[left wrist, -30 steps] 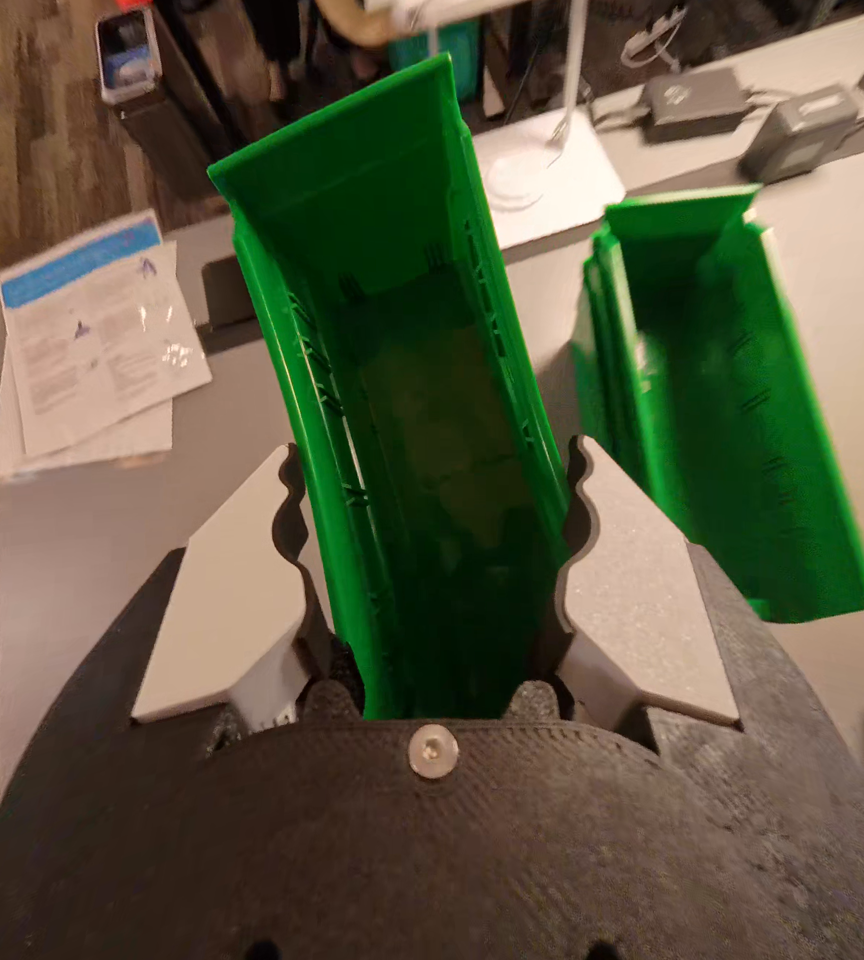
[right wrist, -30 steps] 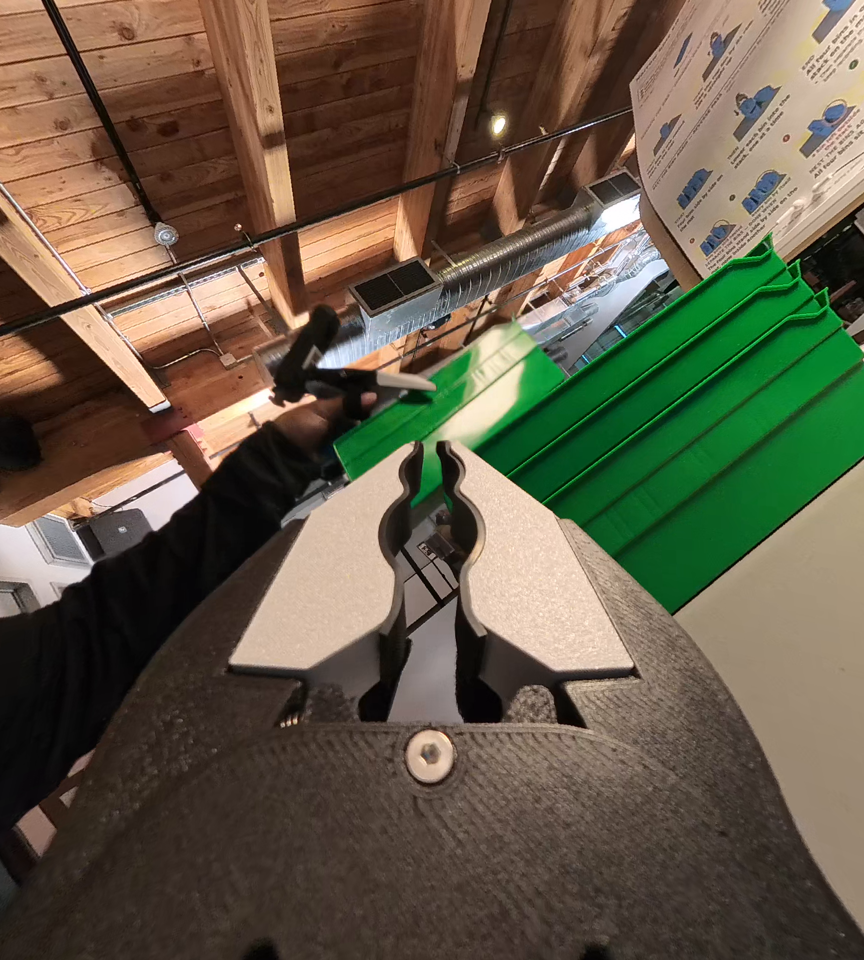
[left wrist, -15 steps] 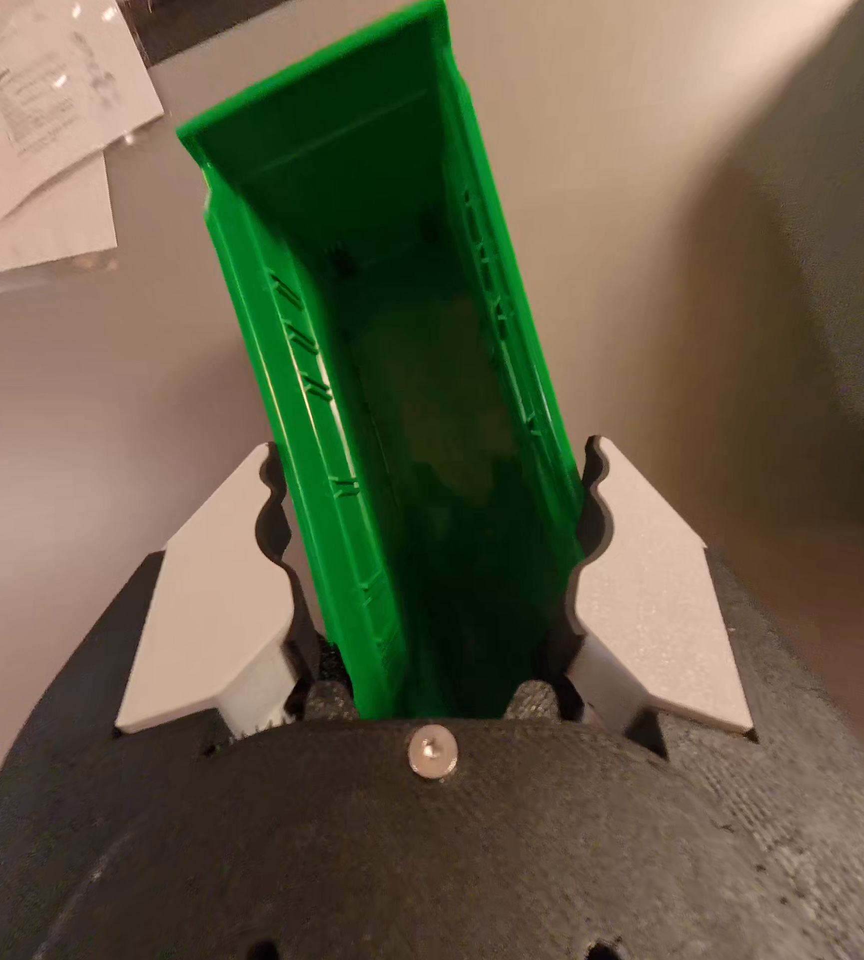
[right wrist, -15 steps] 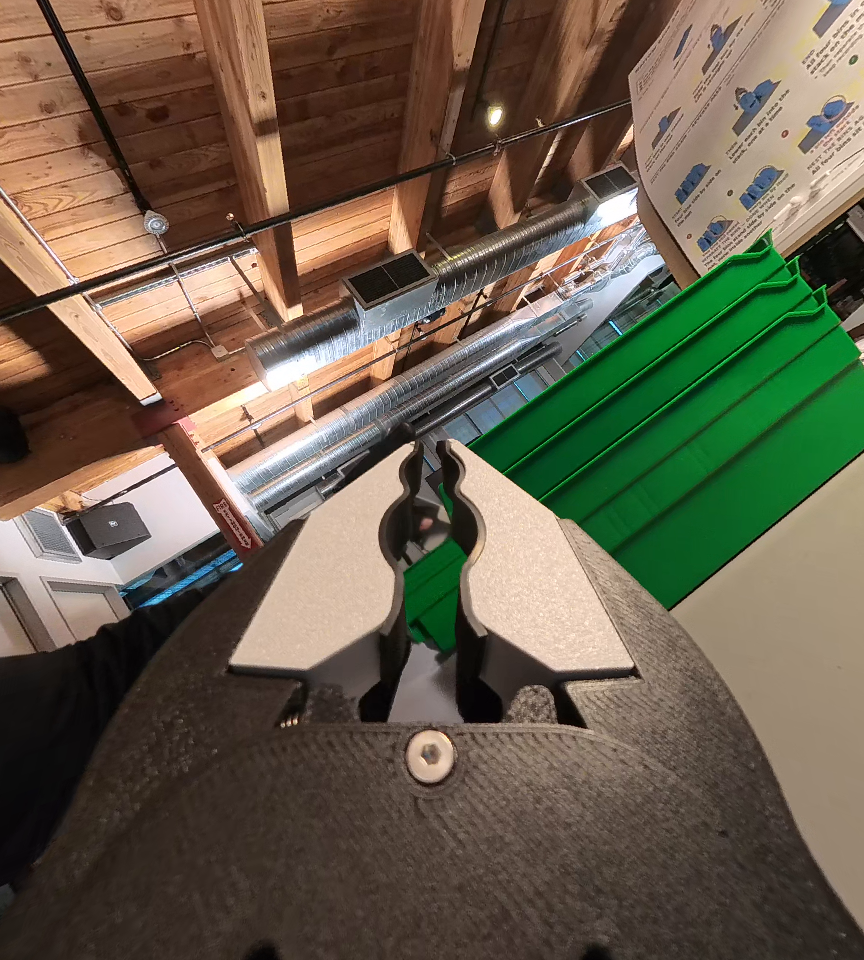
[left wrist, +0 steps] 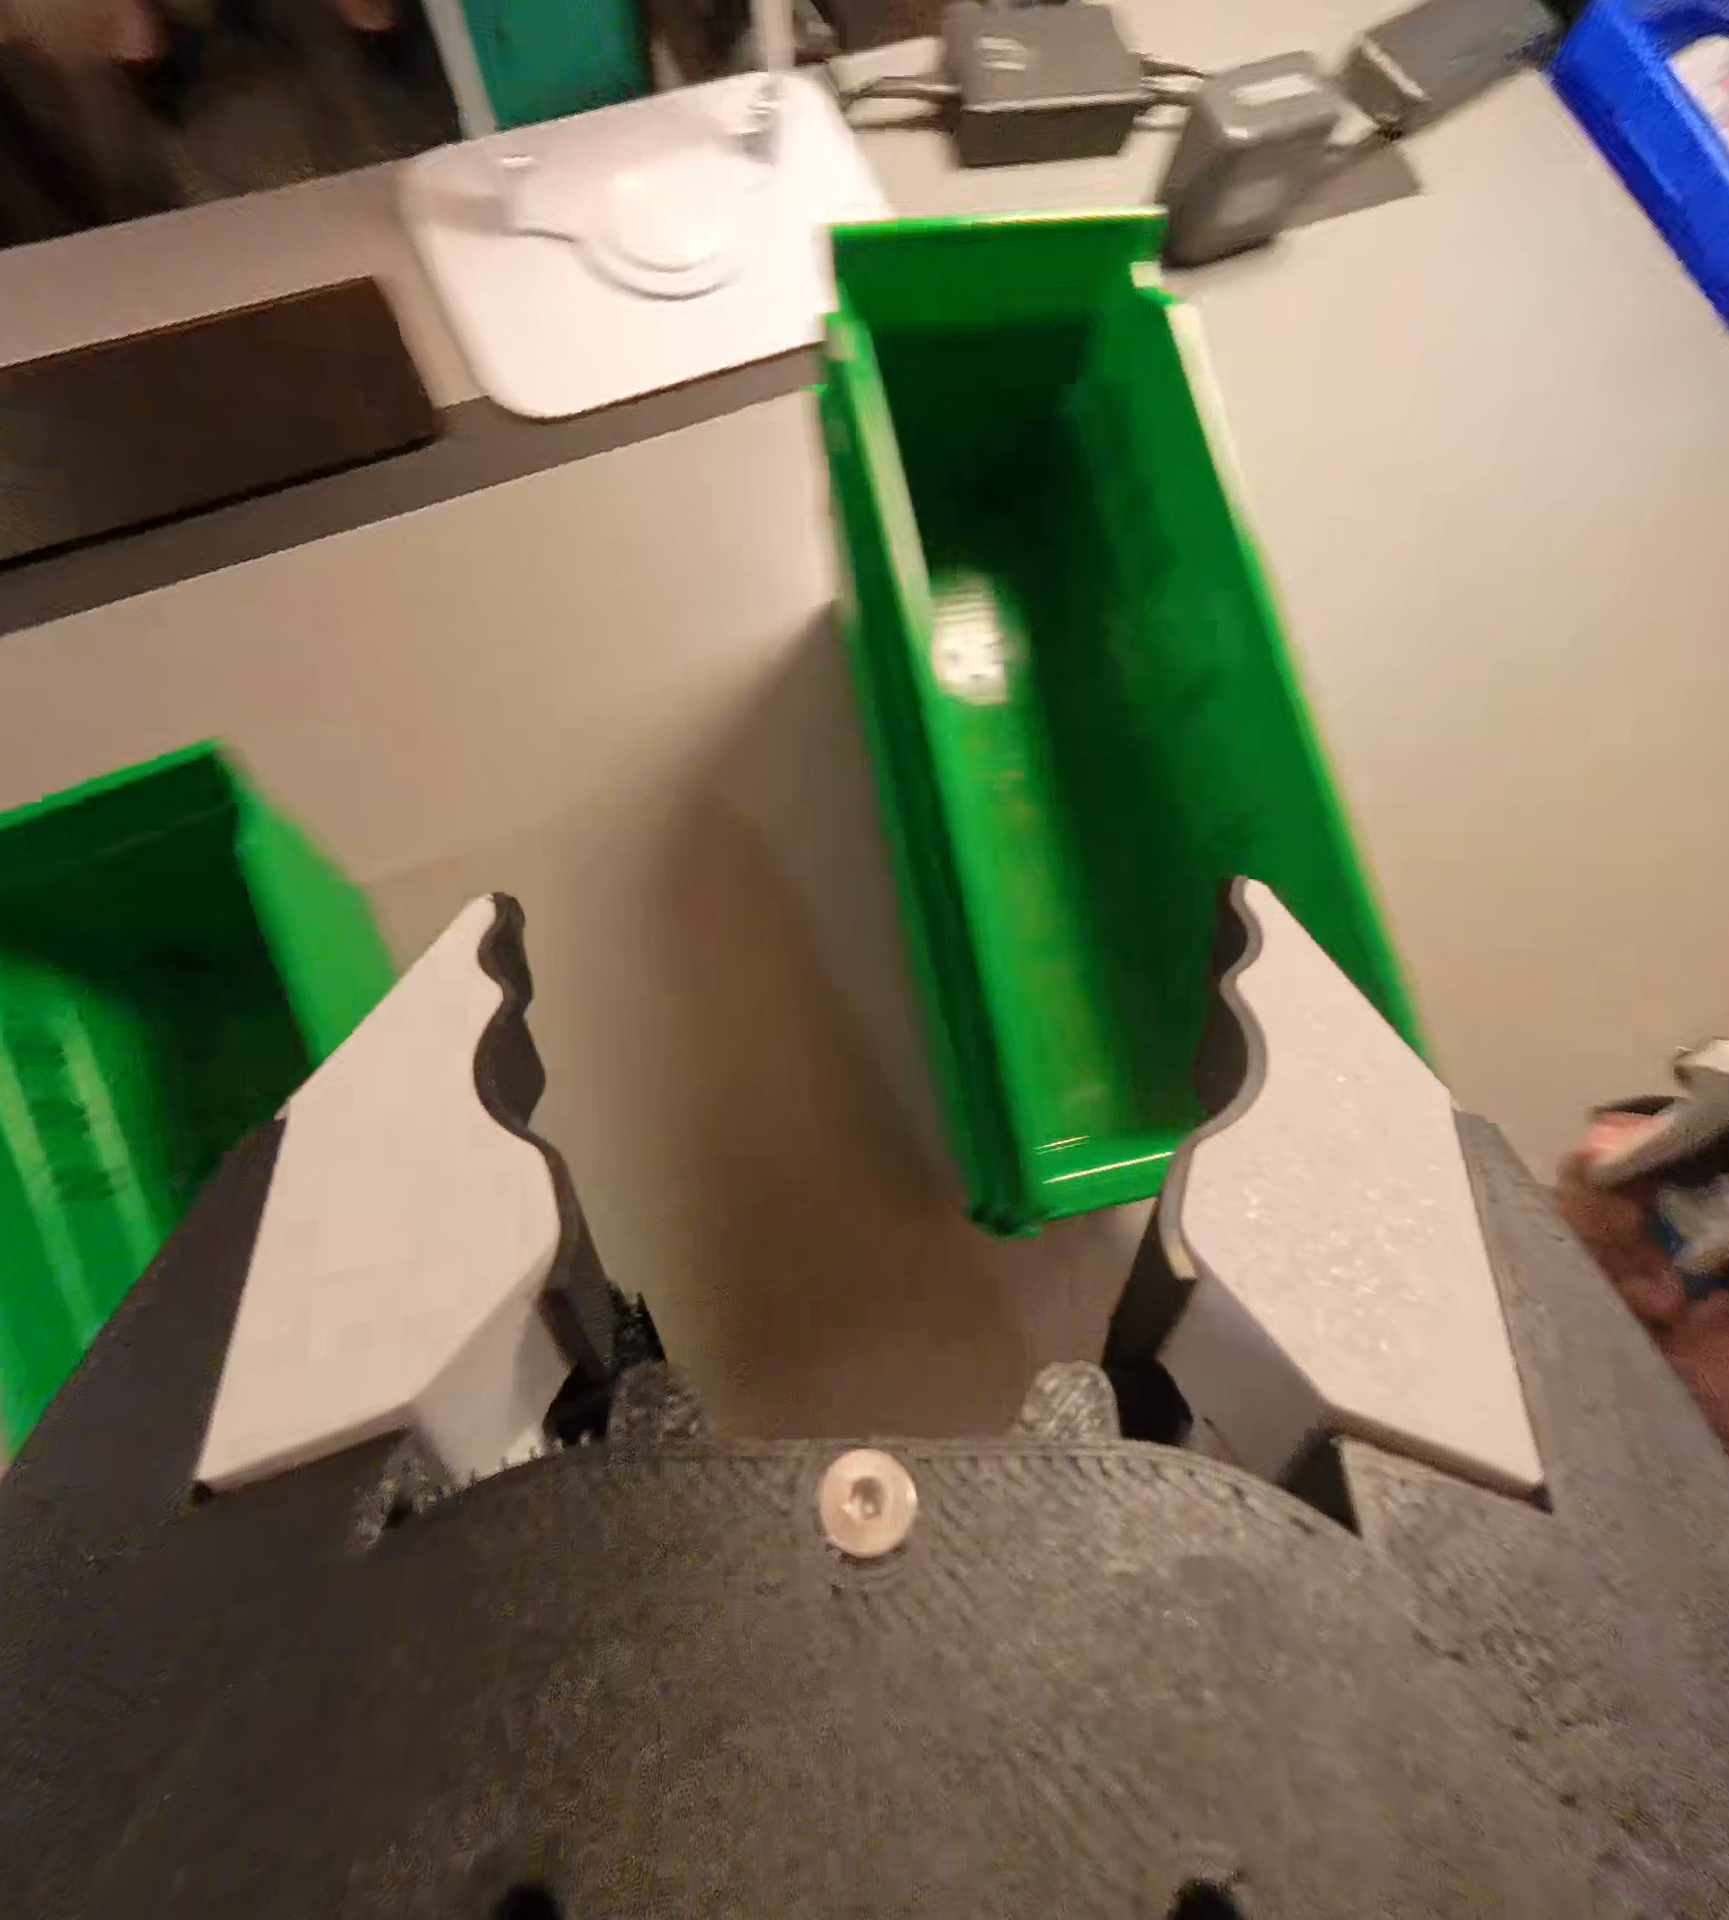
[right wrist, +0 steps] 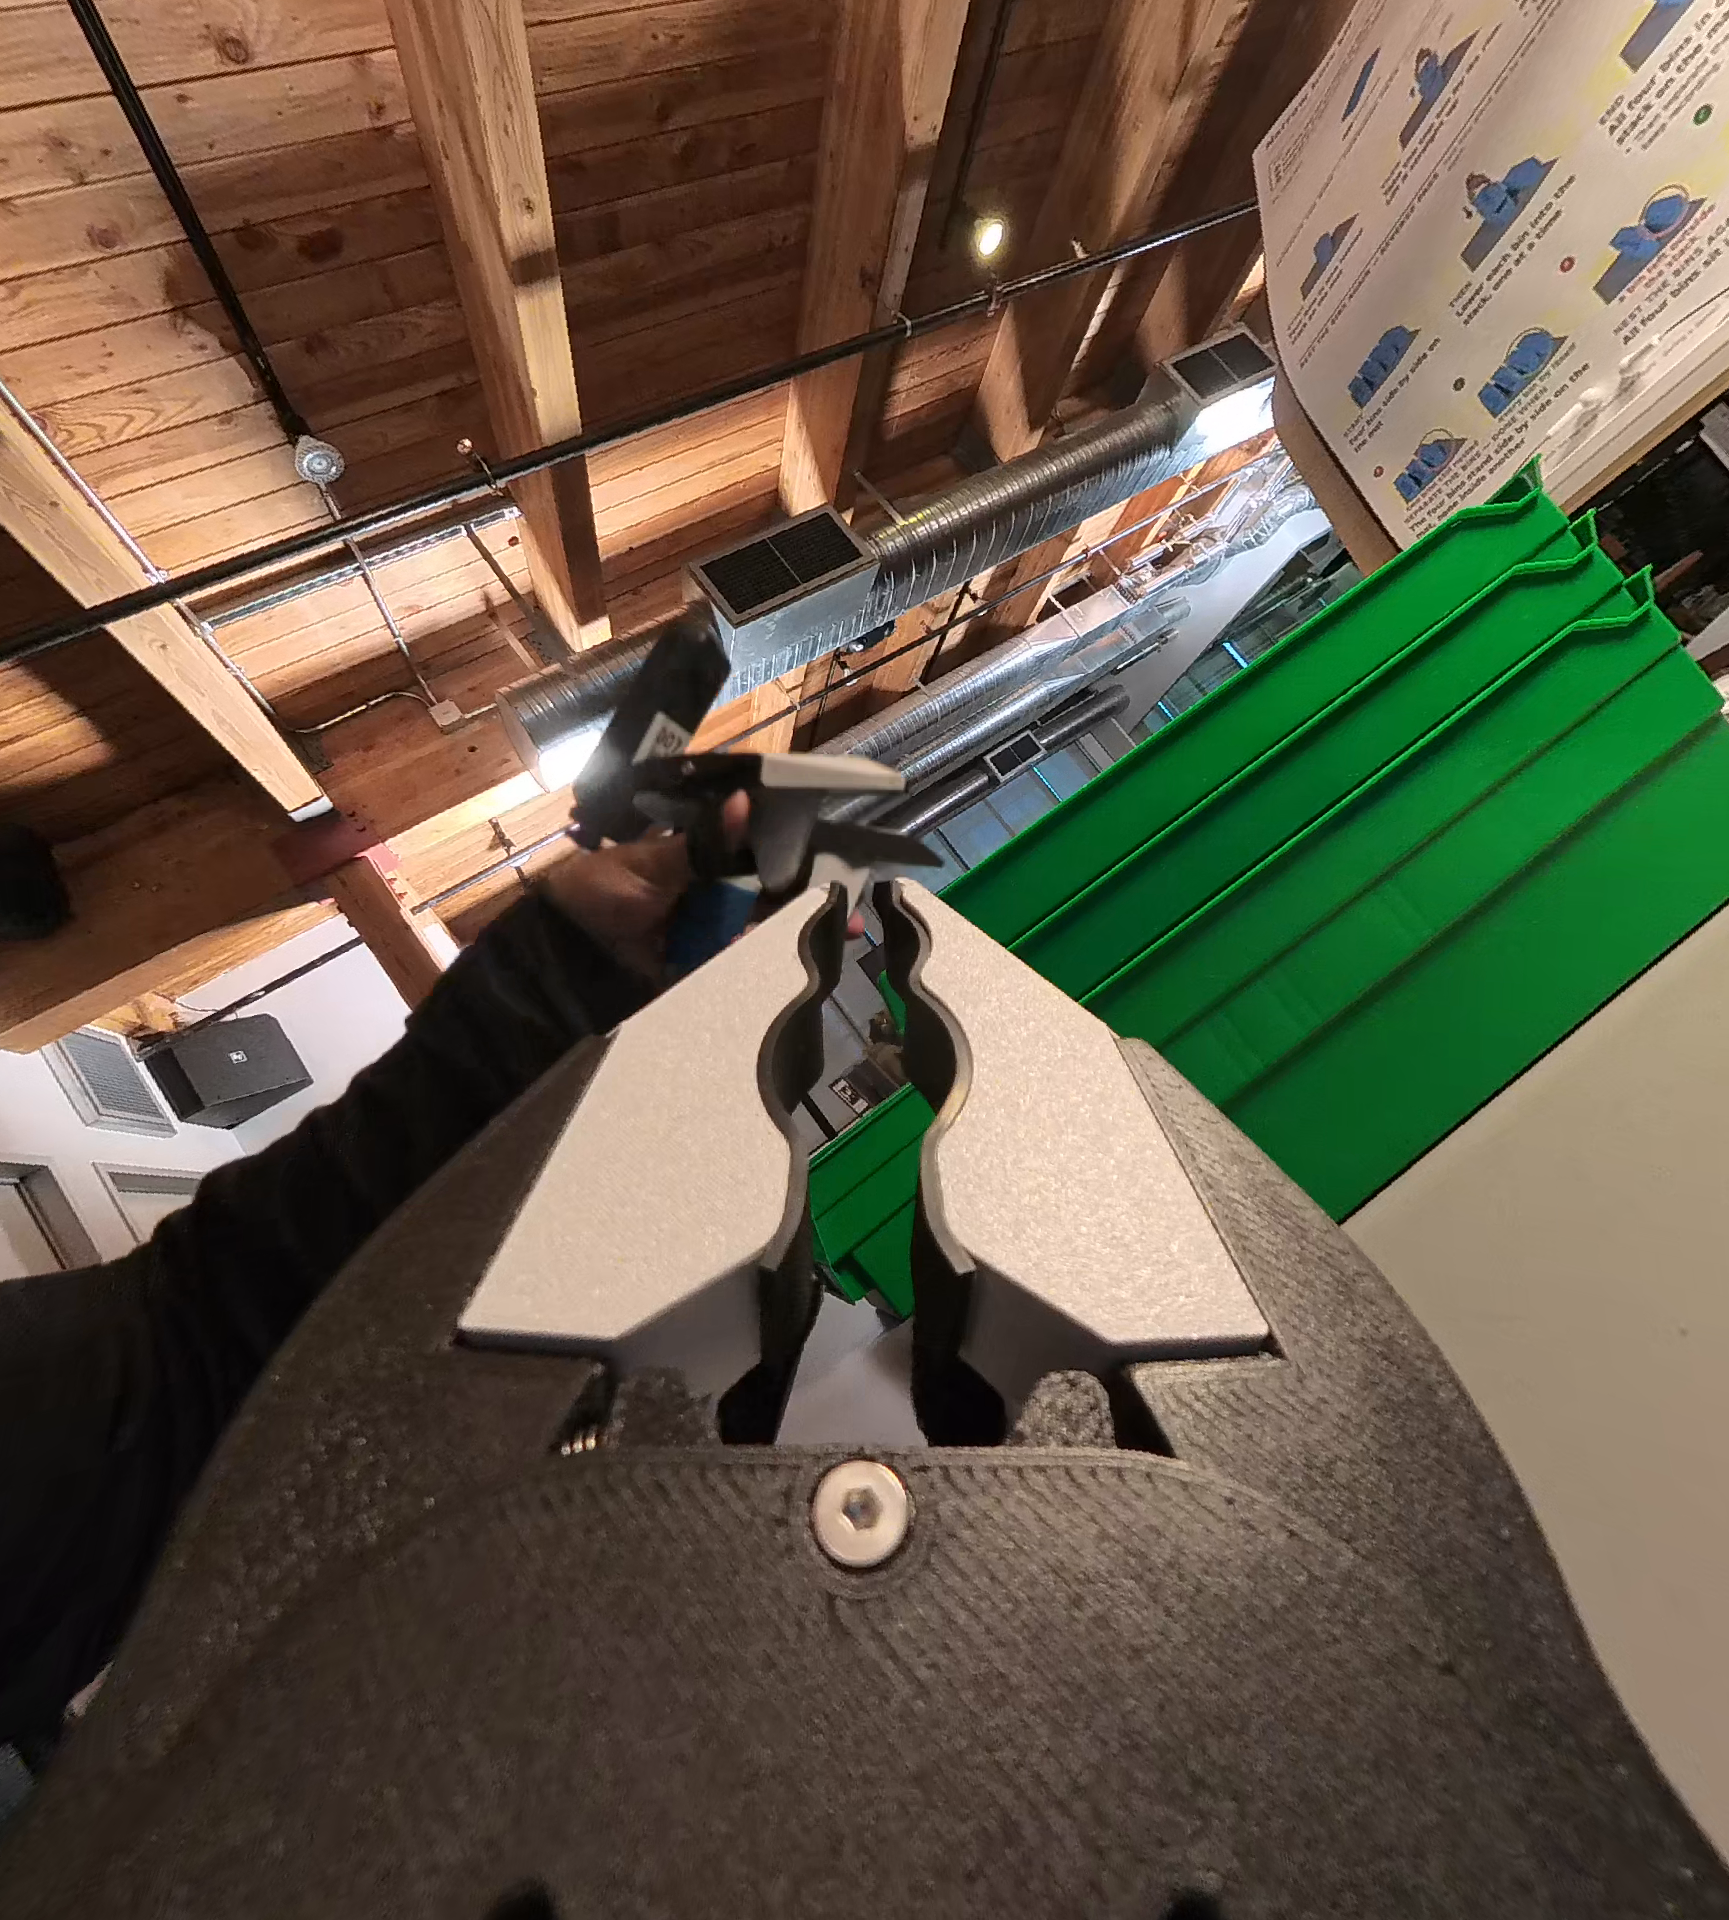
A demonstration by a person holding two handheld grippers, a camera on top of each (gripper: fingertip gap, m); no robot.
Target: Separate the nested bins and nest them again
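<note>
1. Tabletop (left wrist: 631, 644): grey, under a timber ceiling.
2. Bin stack (left wrist: 1099, 727): ahead-right of the left gripper (left wrist: 870, 914), long axis pointing away.
3. Left gripper: wide, empty.
4. Right gripper (right wrist: 865, 904): narrow, empty.
5. Single bin (left wrist: 60, 1039): left.

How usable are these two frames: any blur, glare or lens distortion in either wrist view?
Left wrist view: motion blur smears the separated green bin, the nested stack and the far desk clutter; a white glare spot sits inside the stack, which casts a soft shadow on the table. Right wrist view: mostly sharp, wide-angle bending of the ceiling beams, a bright ceiling lamp, slight blur on the distant left gripper.
</note>
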